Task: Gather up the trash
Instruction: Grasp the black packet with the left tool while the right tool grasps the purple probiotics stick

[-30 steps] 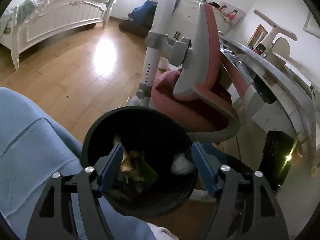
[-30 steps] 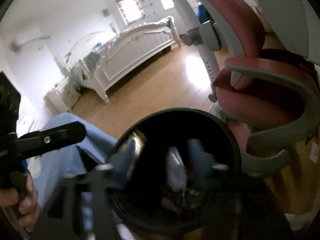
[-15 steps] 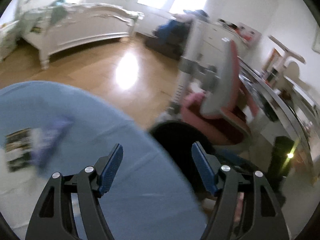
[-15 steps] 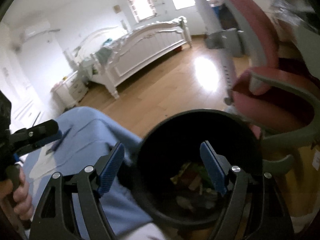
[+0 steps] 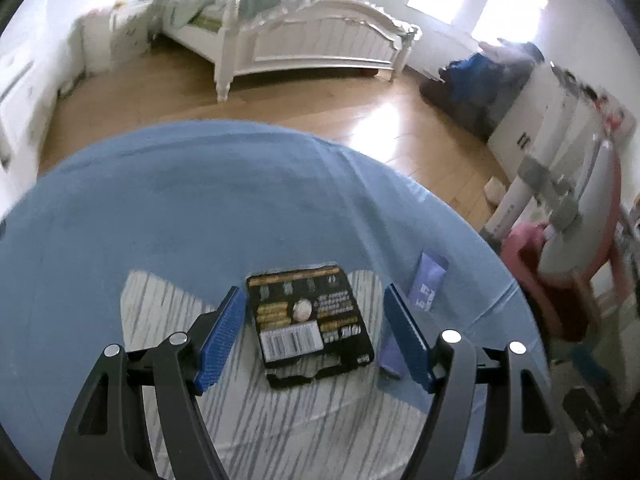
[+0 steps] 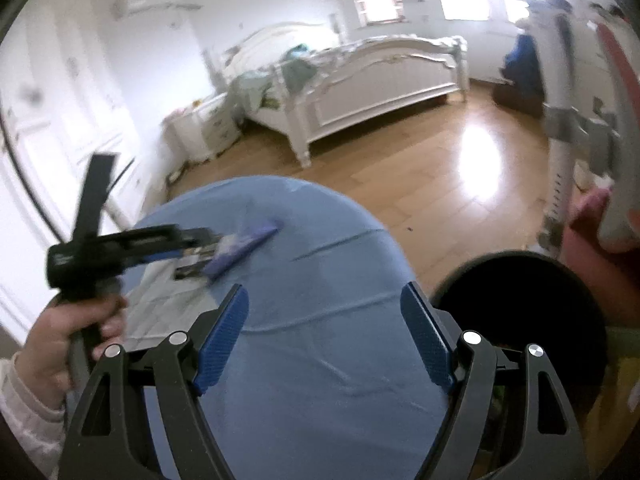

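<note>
We have the left gripper (image 5: pixel 314 322) spread wide, nothing between the pads; it hangs over a black wrapper (image 5: pixel 310 326) lying flat on a white striped sheet (image 5: pixel 256 408), wrapper framed between the fingers; a purple packet (image 5: pixel 416 308) lies just right of it, its lower end behind the right finger; both sit on the blue cloth (image 5: pixel 200 208); our right gripper (image 6: pixel 324 338) is also released and empty, above bare blue cloth; black bin (image 6: pixel 532 304) sits just right of it, off the cloth edge, some trash visible inside; white bed (image 5: pixel 320 40) and pink chair (image 5: pixel 560 272) beyond; wood floor (image 6: pixel 420 184) between.
</note>
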